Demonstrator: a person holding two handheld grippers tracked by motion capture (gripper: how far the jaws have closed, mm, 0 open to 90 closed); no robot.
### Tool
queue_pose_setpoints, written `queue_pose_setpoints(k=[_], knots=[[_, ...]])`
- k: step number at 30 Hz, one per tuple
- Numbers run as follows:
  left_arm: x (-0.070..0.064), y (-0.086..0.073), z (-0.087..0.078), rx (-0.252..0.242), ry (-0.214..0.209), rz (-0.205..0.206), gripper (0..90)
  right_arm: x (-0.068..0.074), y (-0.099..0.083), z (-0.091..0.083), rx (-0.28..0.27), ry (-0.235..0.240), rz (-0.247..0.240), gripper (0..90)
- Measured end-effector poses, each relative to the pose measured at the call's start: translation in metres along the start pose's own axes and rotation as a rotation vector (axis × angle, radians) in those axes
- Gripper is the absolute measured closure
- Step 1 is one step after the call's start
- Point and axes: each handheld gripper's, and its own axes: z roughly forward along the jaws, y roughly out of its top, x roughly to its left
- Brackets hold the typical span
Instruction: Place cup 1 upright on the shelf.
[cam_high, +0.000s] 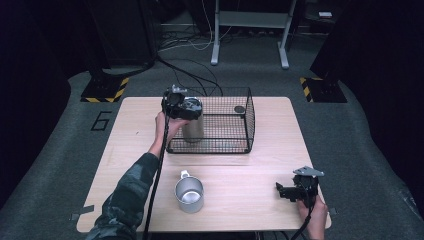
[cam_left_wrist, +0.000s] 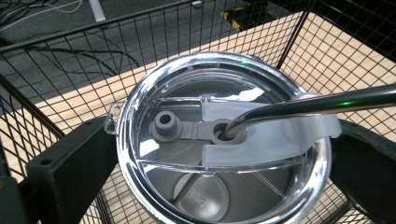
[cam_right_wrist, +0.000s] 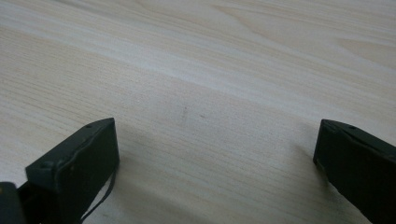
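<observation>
Mug (cam_high: 189, 194): shiny metal, open top, small handle; stands nearest on the surface (cam_high: 250, 170), between the two tools.
Tumbler (cam_left_wrist: 219, 149): steel body, clear round lid, grey stopper, metal straw (cam_left_wrist: 317, 105) through the lid; sits between the left tool's jaws, inside the basket's near-left corner.
Left tool (cam_high: 179, 107): clamped on the tumbler.
Basket (cam_high: 235, 125): black wire mesh, box-shaped, its walls close around the left tool.
Right tool (cam_high: 287, 191): jaws wide, nothing held, low over pale wood grain.
</observation>
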Motion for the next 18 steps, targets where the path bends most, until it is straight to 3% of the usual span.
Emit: queue_pose_setpoints(k=[8,18], knots=[[-0.002,0.007,-0.013,-0.055,-0.006,0.011,0.0,0.000,0.000,0.000,0.000,0.000,0.000,0.0],[-0.005,0.010,-0.033,-0.077,-0.026,0.039,0.0,0.000,0.000,0.000,0.000,0.000,-0.001,0.0]])
